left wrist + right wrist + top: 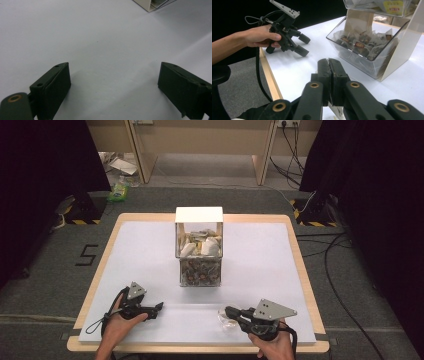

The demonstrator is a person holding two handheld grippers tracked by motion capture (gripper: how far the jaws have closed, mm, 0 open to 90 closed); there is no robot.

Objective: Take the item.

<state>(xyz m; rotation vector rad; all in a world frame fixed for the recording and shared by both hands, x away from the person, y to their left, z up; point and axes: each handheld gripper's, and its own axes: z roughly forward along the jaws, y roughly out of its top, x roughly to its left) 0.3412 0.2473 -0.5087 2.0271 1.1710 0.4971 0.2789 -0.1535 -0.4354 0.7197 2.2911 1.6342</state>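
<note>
My right gripper (230, 311) lies low at the table's front right, pointing left. Its jaws (328, 62) are pressed together with a thin pale edge pinched between the pads. That edge belongs to a small clear plastic cup (223, 318) sitting at the jaw tips on the white table top (150, 250). My left gripper (159, 308) rests at the front left, held in a hand, with its jaws (113, 75) wide apart and nothing between them. The right gripper view also shows this left gripper (305, 45) open.
A white-framed dispenser (199, 215) stands mid-table; its upper clear bin (200, 246) holds white sachets and its lower bin (362, 50) dark packets. A wooden rim (102, 265) edges the table. Cables (335, 270) trail on the floor at right.
</note>
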